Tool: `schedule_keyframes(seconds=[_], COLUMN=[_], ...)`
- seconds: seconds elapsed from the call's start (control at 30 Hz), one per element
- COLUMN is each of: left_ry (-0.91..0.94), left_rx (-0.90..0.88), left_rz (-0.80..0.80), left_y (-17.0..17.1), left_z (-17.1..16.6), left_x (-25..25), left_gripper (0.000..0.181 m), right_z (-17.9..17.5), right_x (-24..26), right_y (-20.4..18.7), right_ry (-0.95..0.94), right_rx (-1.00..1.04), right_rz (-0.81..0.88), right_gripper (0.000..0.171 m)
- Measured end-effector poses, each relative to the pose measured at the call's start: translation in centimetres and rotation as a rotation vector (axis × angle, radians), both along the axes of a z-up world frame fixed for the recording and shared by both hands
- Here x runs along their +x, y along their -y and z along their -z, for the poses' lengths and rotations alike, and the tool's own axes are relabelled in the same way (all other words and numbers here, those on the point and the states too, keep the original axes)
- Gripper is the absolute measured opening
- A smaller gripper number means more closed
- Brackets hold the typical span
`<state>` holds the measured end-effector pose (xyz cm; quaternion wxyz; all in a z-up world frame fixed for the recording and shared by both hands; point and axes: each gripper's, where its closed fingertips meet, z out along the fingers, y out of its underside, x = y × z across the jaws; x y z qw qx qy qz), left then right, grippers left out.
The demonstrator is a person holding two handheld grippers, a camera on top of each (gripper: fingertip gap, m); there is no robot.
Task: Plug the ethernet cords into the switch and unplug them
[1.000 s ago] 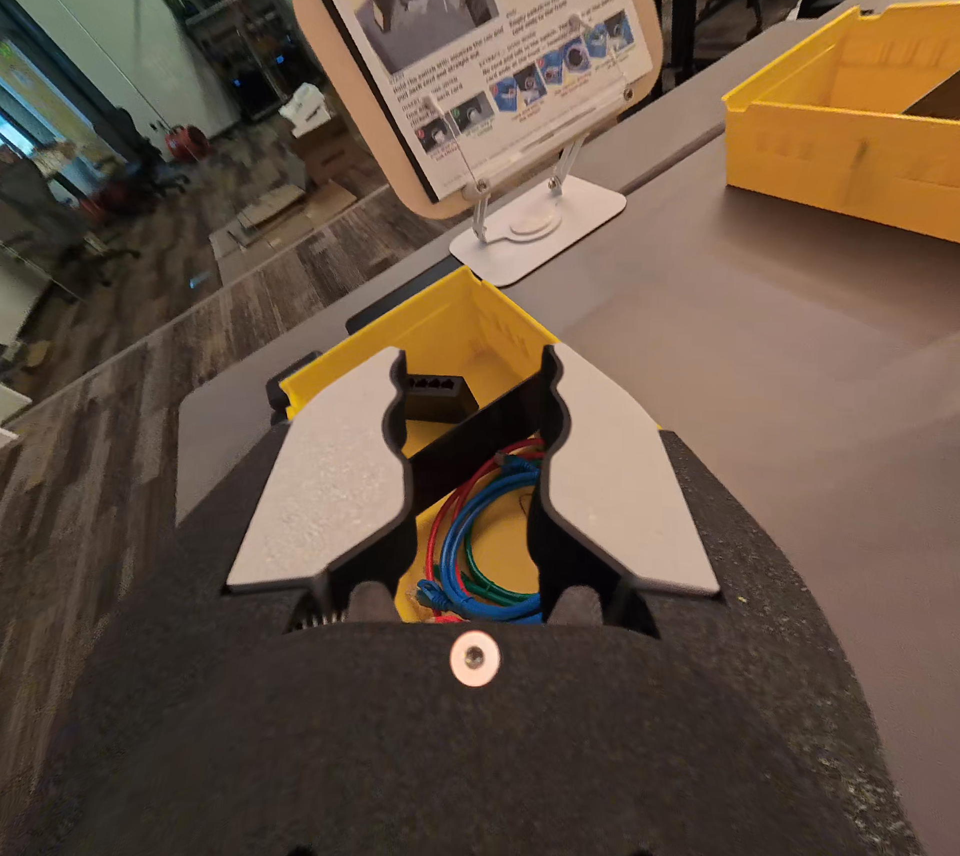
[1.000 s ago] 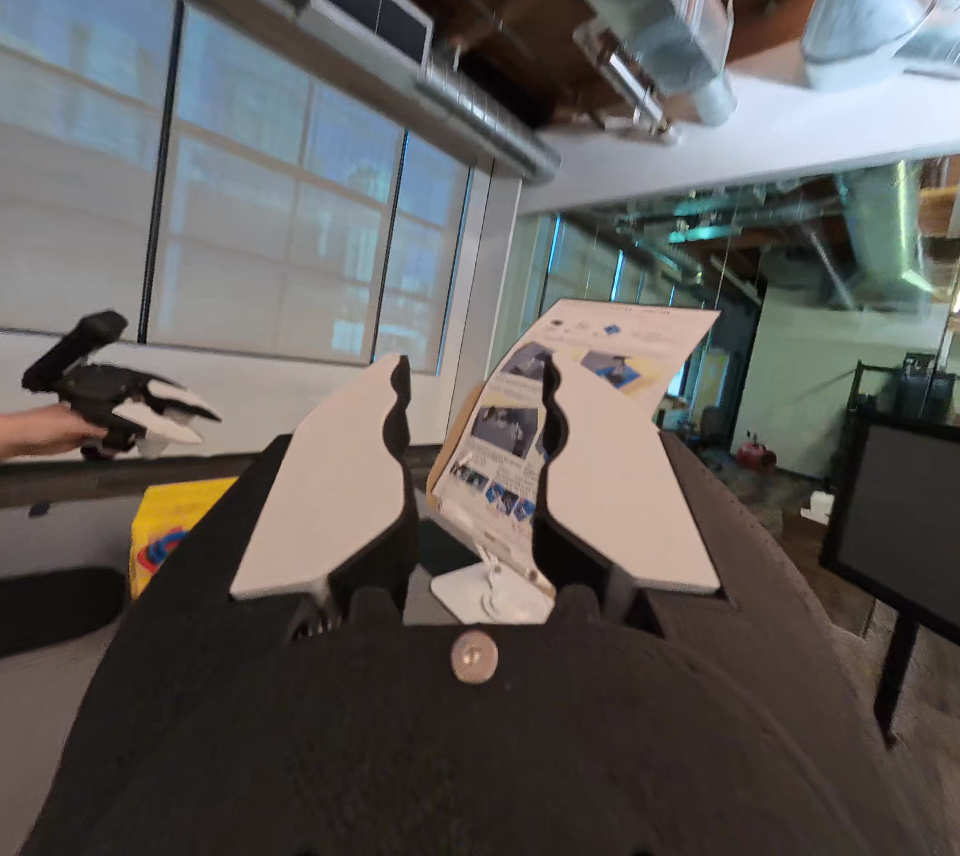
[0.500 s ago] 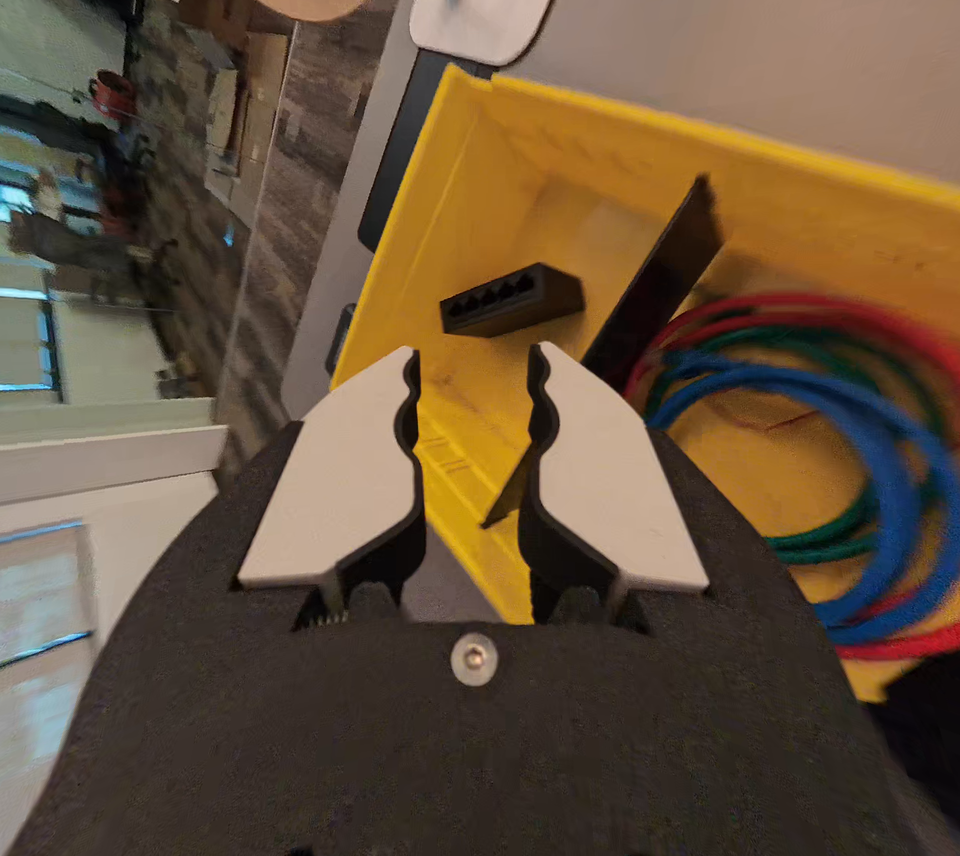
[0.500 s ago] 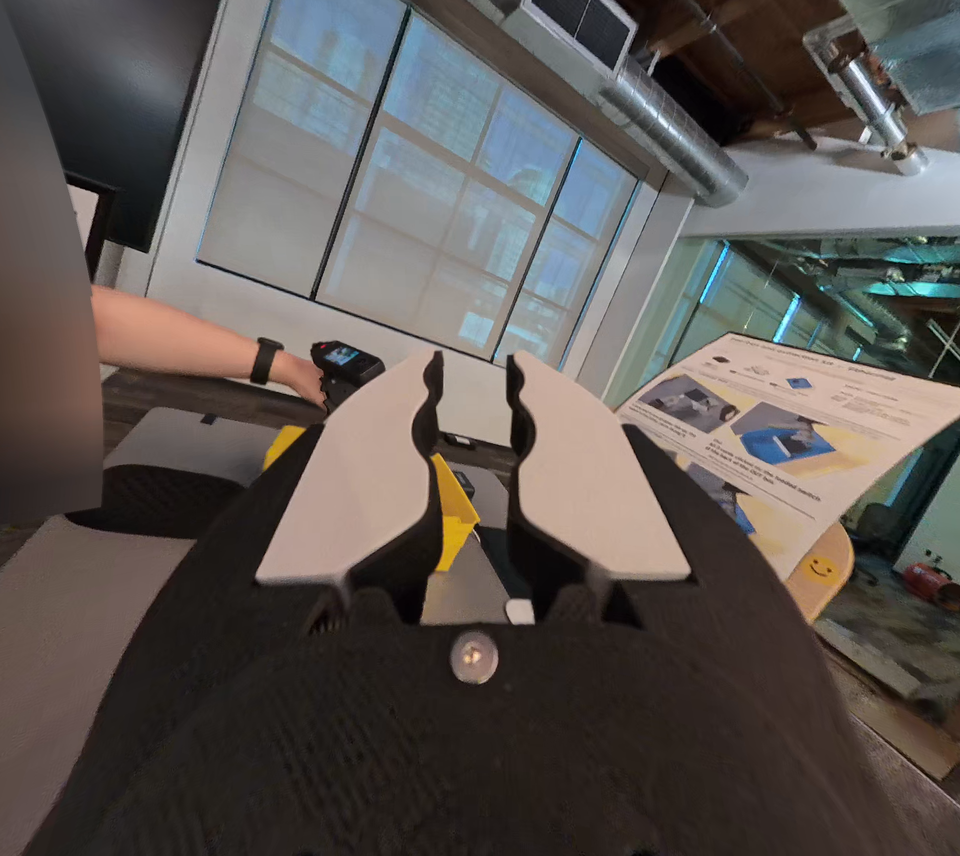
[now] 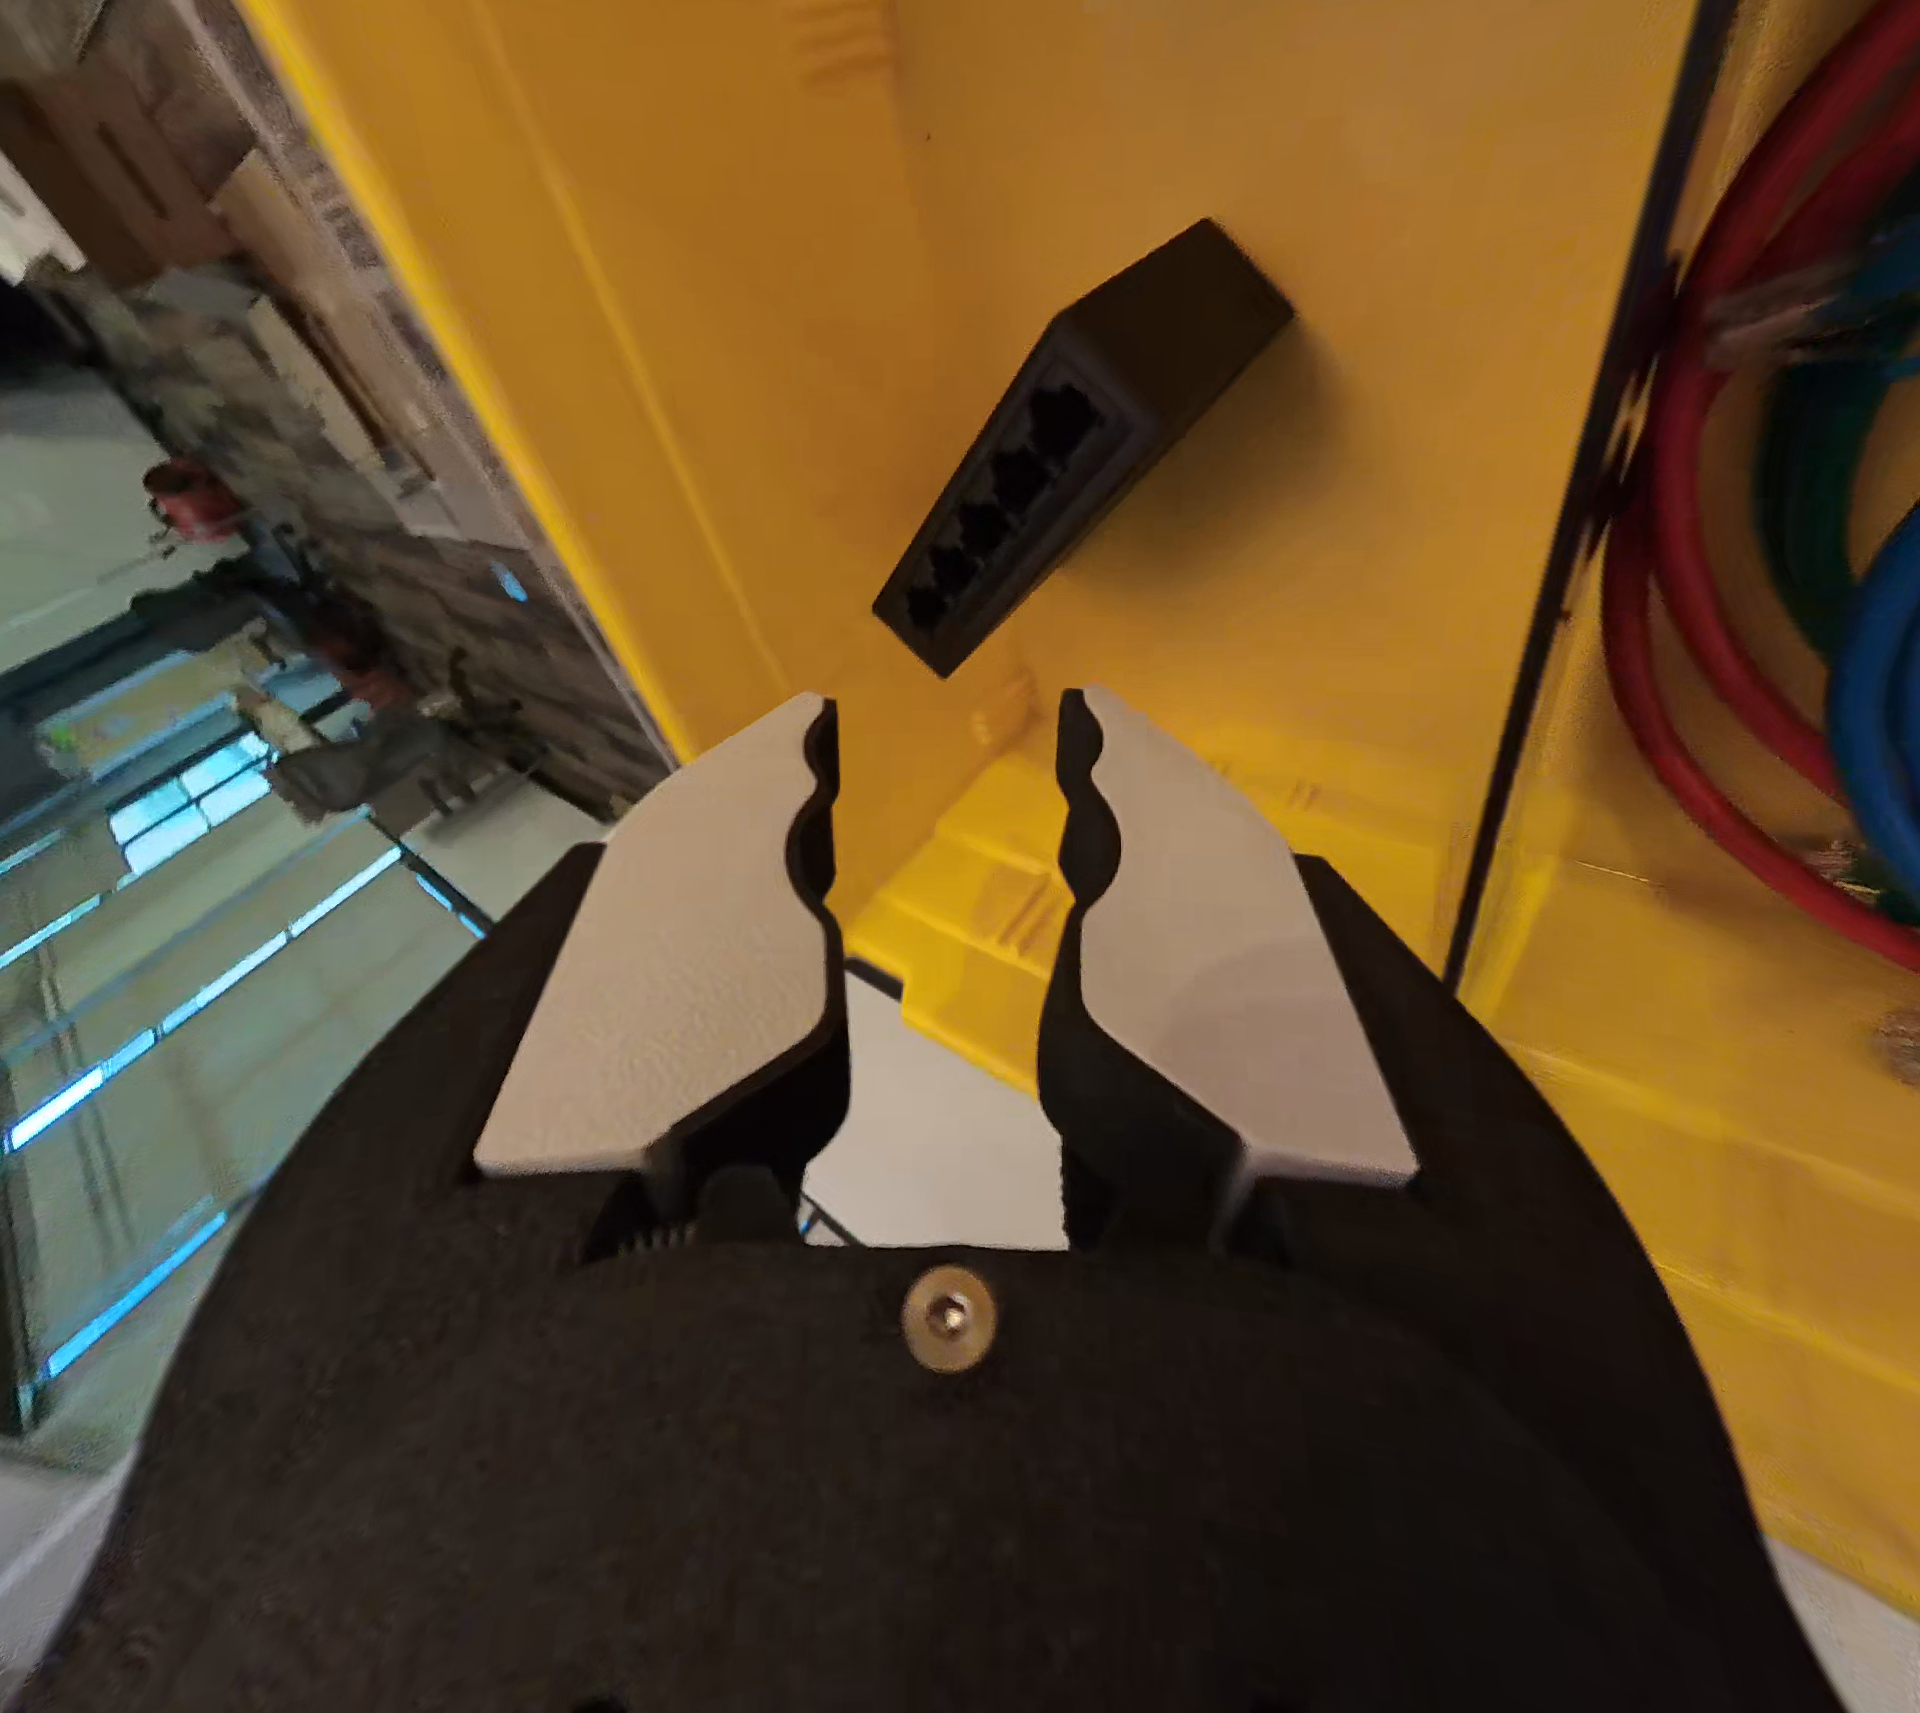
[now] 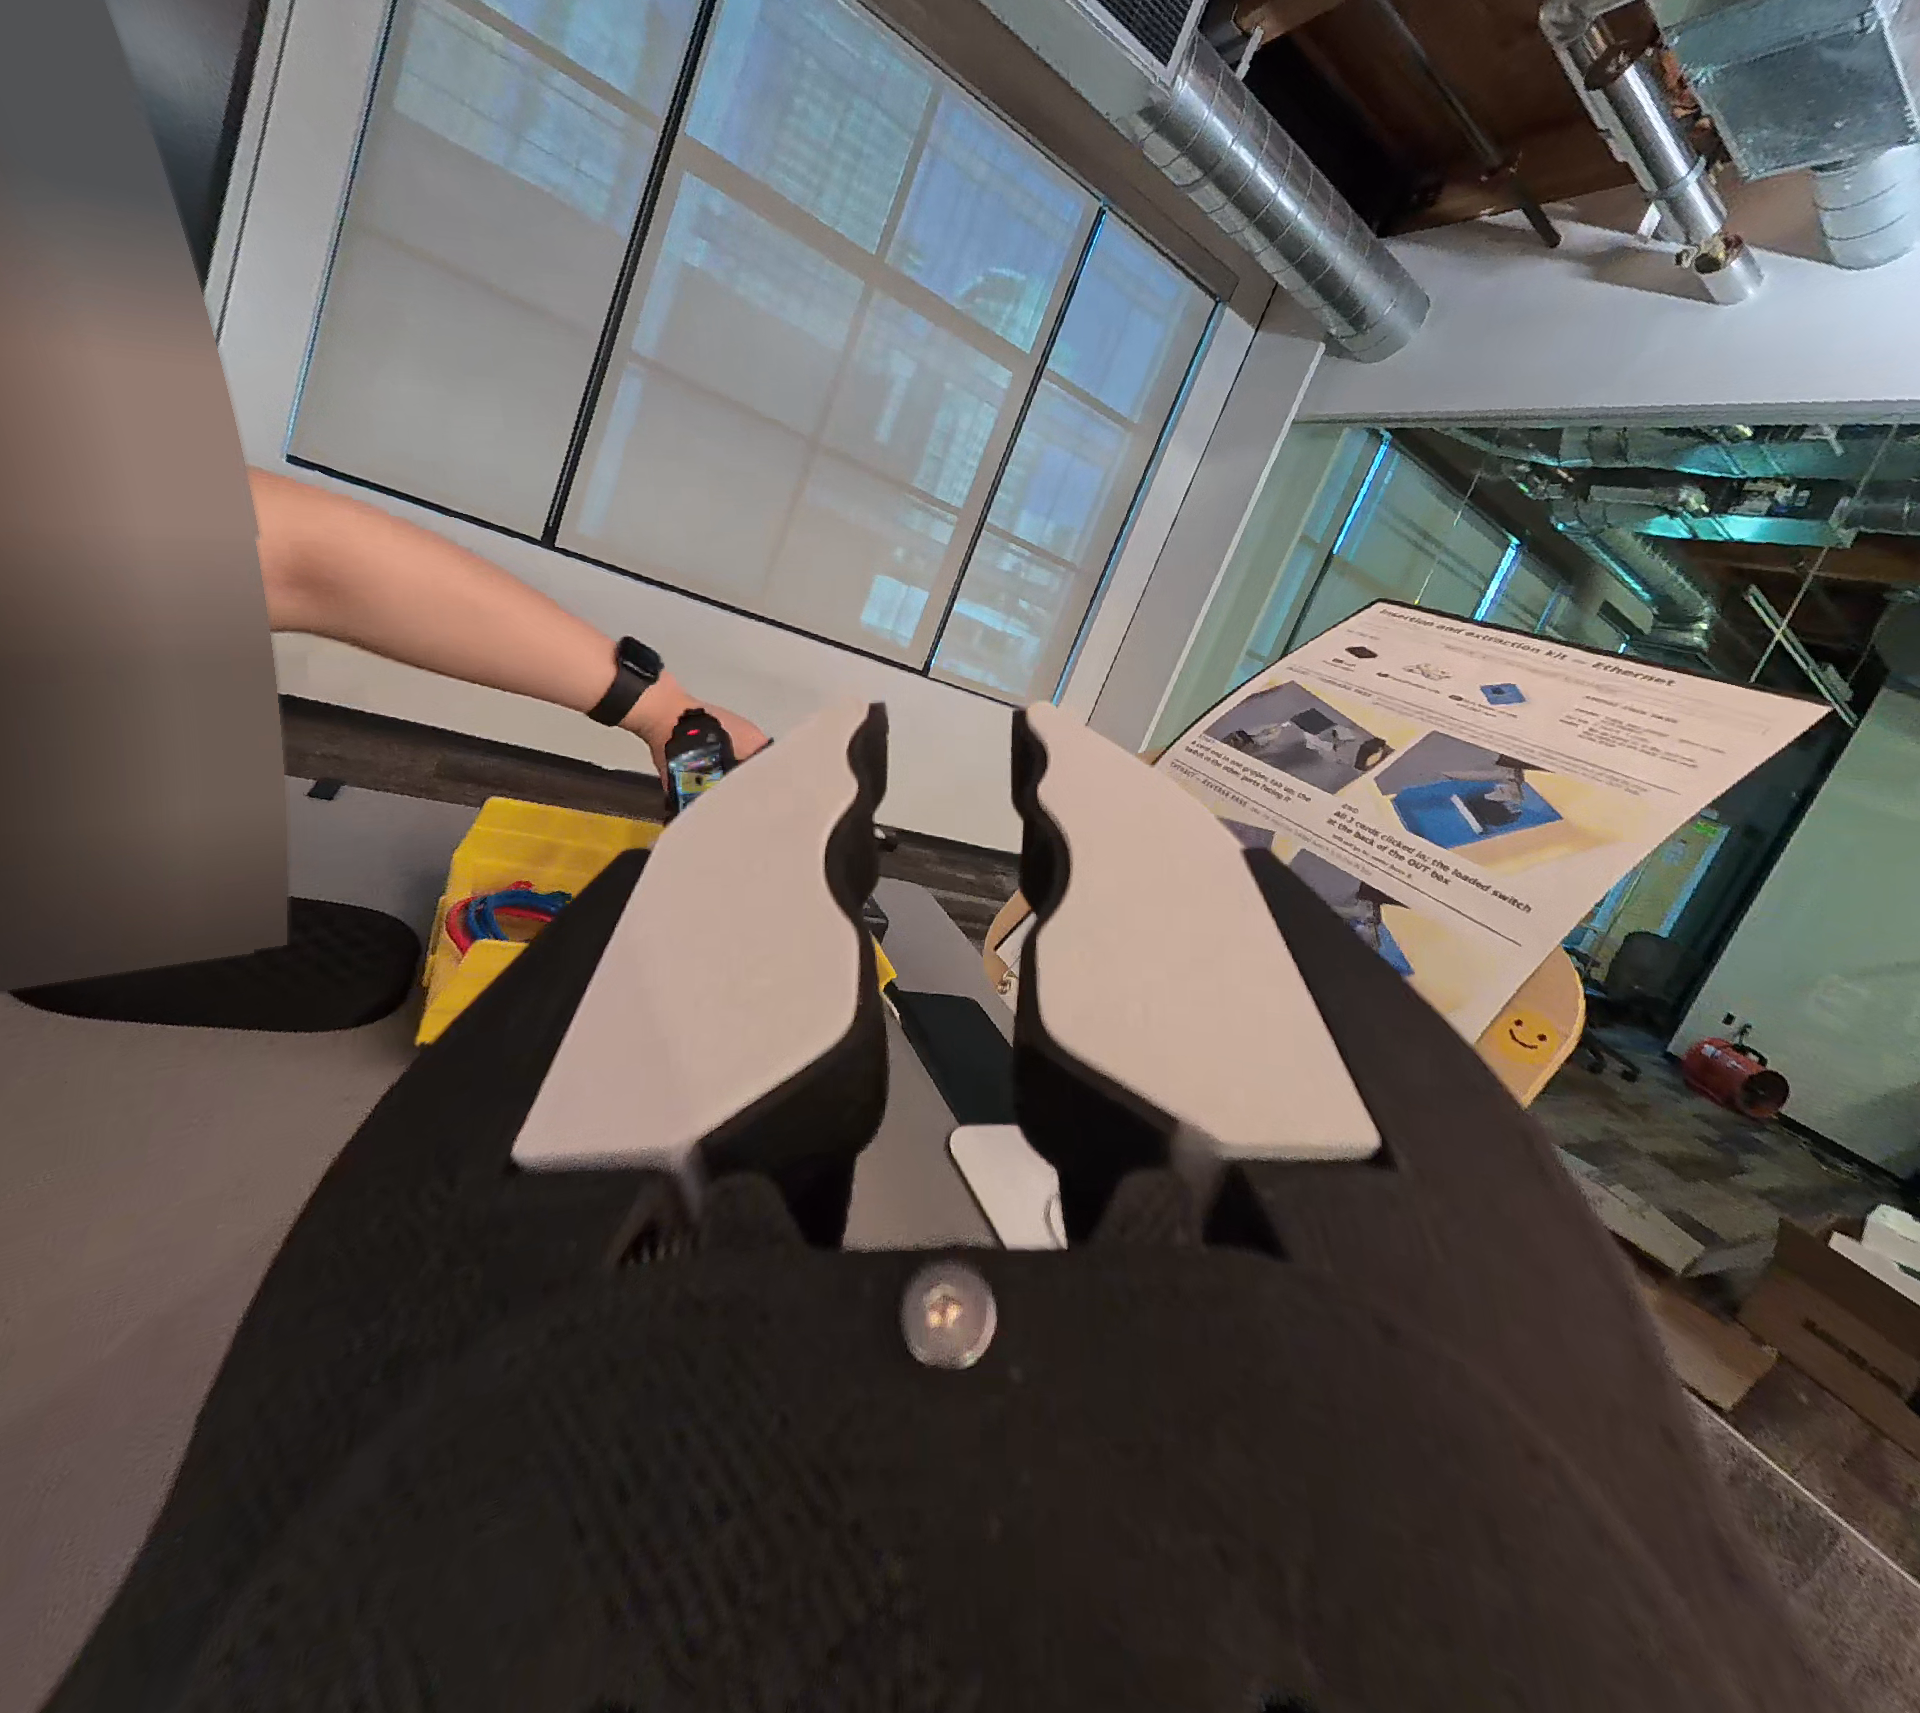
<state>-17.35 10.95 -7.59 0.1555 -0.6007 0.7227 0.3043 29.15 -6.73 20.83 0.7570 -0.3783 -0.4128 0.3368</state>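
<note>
A black ethernet switch (image 5: 1081,448) lies in the left compartment of a yellow bin (image 5: 644,229), its ports facing my left gripper (image 5: 943,709). That gripper is open and empty, just short of the switch, over the bin's near wall. Coiled red, green and blue ethernet cords (image 5: 1766,583) lie in the right compartment behind a black divider (image 5: 1600,416). My right gripper (image 6: 948,718) is open and empty, held above the table and pointing toward the windows. The yellow bin (image 6: 520,842) with the cords (image 6: 504,910) shows far off to its left.
A person's arm with a black wristband (image 6: 623,676) reaches over the bin, holding the other gripper. An instruction board on a white stand (image 6: 1455,790) stands at the right of the grey table (image 6: 135,1196). Floor lies beyond the table edge. One gripper's finger ends stand about 55 centimeters off the other's. To reach the black ethernet switch (image 5: 1081,448) in a straight line is about 4 centimeters for my left fingers, about 55 centimeters for my right.
My left gripper has tilted down and moved in over the bin toward the switch, which now looks much closer. My right gripper has swung left and its jaws have narrowed.
</note>
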Motion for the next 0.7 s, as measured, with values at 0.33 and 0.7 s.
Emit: schedule_keyframes(seconds=[0.33, 0.7], left_ry=[-0.225, -0.321], left_rx=[-0.15, -0.189], left_rz=[0.228, 0.374], left_y=[-1.6, -2.8], left_z=[3.3, 5.8], left_x=[0.2, 0.0], left_gripper=[0.047, 0.041], right_z=[1.2, 3.6], right_x=[-1.1, -3.2], right_y=[-0.6, -2.1], right_ry=[0.076, 0.187], right_rx=[0.002, -0.03], right_rz=[-0.002, -0.014], right_gripper=[0.023, 0.023])
